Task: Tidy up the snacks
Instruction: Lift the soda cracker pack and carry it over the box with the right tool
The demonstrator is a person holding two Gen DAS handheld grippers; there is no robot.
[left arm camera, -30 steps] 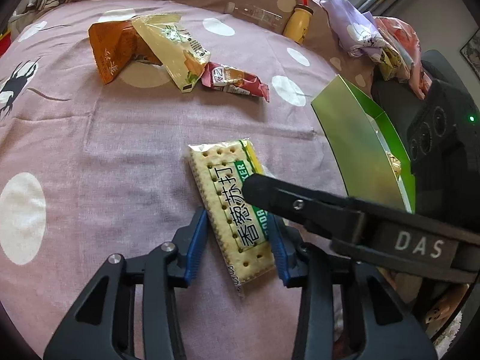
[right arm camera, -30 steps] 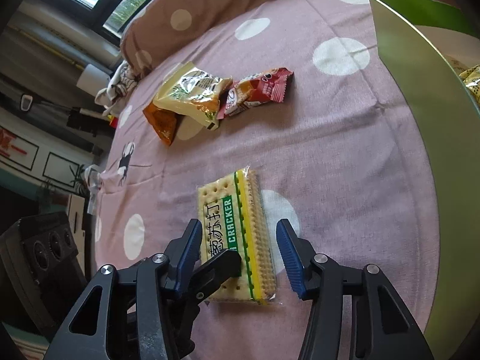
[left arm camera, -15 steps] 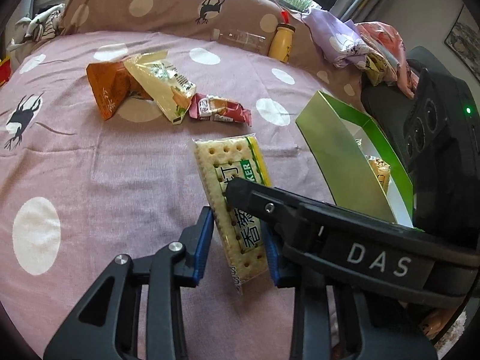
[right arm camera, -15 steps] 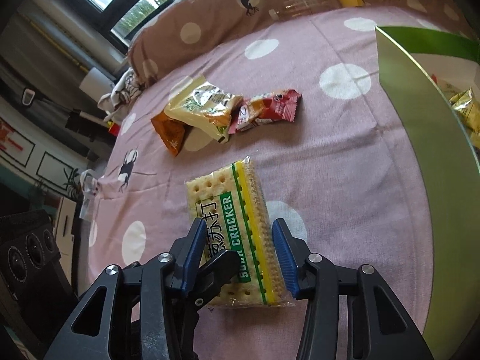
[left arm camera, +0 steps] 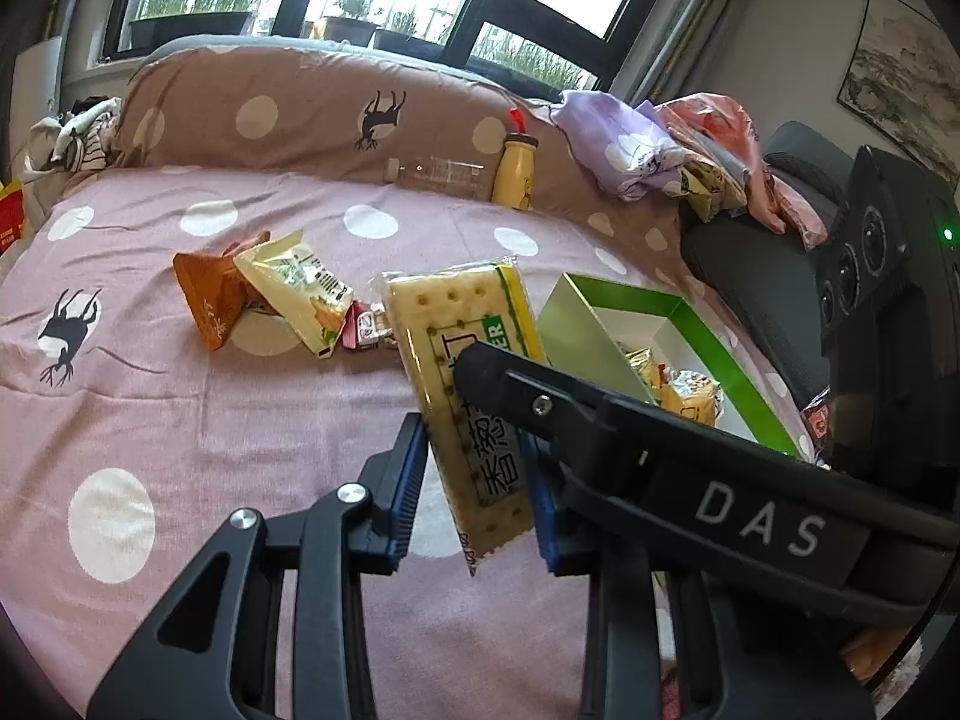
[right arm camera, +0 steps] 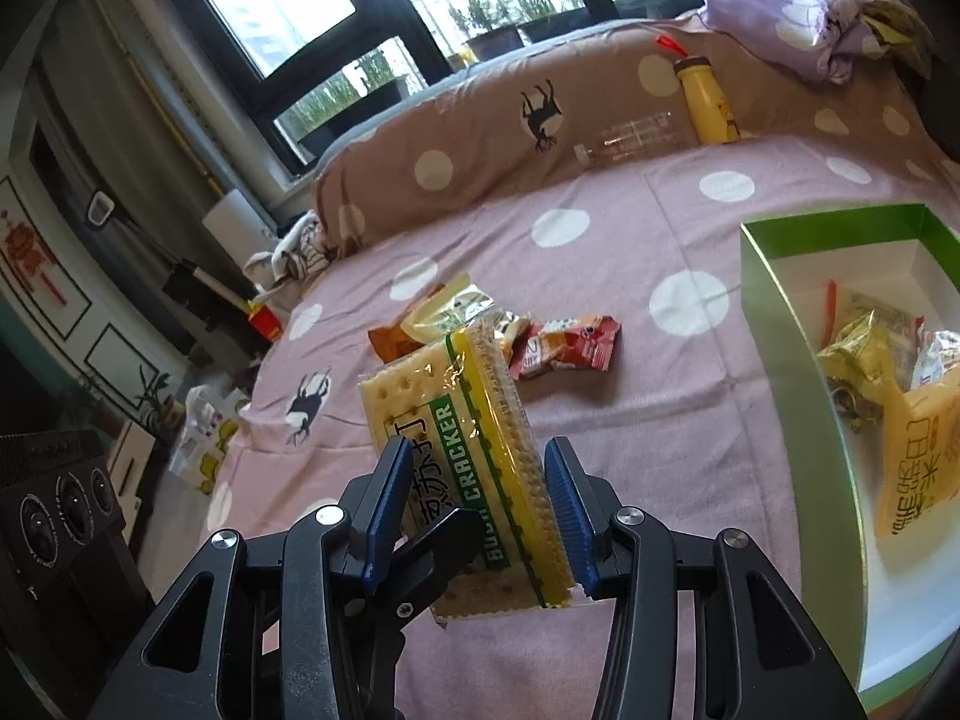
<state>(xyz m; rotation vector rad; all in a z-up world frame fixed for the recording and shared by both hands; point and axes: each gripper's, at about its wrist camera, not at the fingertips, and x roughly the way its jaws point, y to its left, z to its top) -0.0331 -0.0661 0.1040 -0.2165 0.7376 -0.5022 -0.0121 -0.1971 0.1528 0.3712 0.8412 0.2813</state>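
Gripping one cracker packet (left arm camera: 465, 384) between them, the left gripper (left arm camera: 474, 483) and right gripper (right arm camera: 477, 516) both clamp its near end, holding it clear of the pink spotted bedspread (left arm camera: 180, 420). To the right waits the green box (right arm camera: 774, 324), already holding snacks. Two pinches on one brittle pack — uneven pulls could snap crackers or let it slip.

The right gripper's arm is covering the middle of the cracker packet (left arm camera: 462, 330) and part of the green box (left arm camera: 690, 312). The packet is hiding most of the red snack (left arm camera: 366, 327), and the frame edge is cropping the box (right arm camera: 780, 312).
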